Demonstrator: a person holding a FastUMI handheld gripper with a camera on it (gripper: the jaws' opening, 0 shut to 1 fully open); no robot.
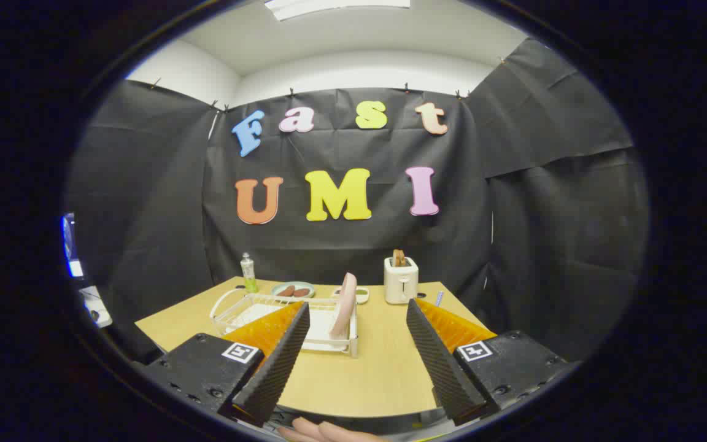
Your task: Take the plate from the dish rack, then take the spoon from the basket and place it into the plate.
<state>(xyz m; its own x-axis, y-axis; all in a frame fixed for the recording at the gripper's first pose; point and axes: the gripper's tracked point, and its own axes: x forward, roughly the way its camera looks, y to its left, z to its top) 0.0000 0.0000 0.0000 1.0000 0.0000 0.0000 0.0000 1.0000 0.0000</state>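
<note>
The claw (358, 353) is wide open and holds nothing. The pink plate (345, 305) stands on its edge in the dish rack (249, 310), beyond the claw. Nothing looks done yet; plate and spoon both wait.

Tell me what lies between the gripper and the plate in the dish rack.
Bare table top in the gripper view. The open gripper is short of the plate, which stands on edge in the dish rack.

A staged kitchen booth: black cloth walls around a wooden counter (384, 368) with toaster (401, 280) and dish rack (280, 316).
</note>
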